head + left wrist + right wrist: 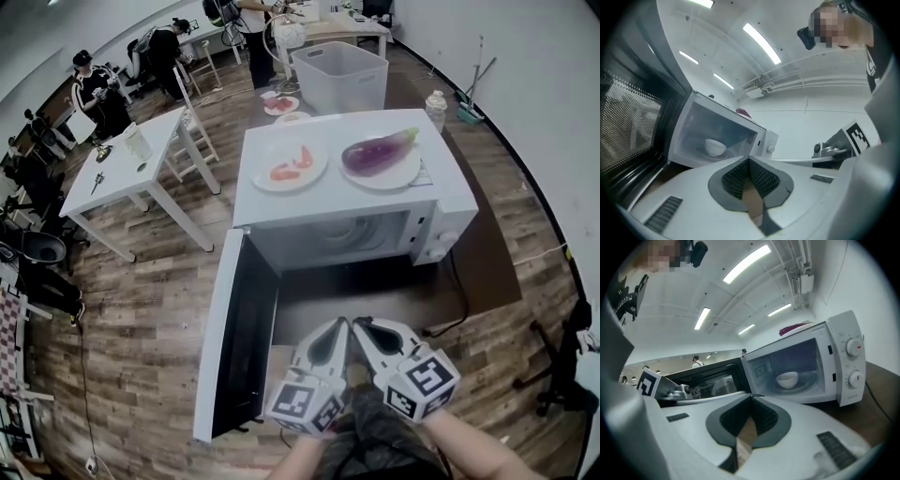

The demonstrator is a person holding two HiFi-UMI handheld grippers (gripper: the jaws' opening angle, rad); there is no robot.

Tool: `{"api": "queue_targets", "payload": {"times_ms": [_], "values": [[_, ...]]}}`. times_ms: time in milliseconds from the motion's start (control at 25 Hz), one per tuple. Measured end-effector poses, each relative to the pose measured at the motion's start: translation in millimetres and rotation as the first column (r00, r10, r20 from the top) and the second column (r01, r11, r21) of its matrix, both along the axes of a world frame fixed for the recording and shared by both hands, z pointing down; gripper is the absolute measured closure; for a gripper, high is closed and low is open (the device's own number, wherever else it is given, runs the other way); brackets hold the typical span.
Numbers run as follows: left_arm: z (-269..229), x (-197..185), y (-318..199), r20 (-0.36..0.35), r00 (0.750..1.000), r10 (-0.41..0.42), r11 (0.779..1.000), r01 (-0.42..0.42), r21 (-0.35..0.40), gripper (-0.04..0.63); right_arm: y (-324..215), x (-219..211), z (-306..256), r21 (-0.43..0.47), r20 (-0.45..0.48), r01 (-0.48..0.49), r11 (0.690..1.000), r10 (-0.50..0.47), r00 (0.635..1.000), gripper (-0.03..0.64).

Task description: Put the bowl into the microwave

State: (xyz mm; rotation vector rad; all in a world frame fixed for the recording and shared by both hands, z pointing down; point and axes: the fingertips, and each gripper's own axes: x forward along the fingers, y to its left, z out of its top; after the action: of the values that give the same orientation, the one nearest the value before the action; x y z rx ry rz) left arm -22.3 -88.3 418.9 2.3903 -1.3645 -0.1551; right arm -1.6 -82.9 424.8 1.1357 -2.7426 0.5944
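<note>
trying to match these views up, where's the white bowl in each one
Head view: not made out inside the microwave.
Left gripper view: bowl left of centre, in the microwave.
Right gripper view: right of centre, in the microwave.
Shared landmark: the microwave's dial panel, right of the opening.

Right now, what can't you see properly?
Bowl: its inside, both gripper views; its own rim hides it.
Bowl, head view: hidden under the microwave roof.
Red food, head view: too small to name.
Dial markings, right gripper view: too small.
</note>
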Motion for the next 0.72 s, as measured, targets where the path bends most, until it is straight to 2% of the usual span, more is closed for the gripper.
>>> {"api": "queue_targets", "payload": {"times_ms": [400, 720], "values": [[-15, 1, 15, 0.018, 1.000, 0.017, 1.000, -0.018, 0.002, 0.595, 15, -1, -21, 0.003, -0.003, 0.020, 1.000, -0.020, 1.000, 0.618], [-34, -3, 22, -0.013, 1.000, 0.004, 1.000, -0.004, 0.001, 0.595, 22, -3, -35, 0.001, 0.033, 0.024, 1.000, -0.024, 0.999, 0.618]]}}
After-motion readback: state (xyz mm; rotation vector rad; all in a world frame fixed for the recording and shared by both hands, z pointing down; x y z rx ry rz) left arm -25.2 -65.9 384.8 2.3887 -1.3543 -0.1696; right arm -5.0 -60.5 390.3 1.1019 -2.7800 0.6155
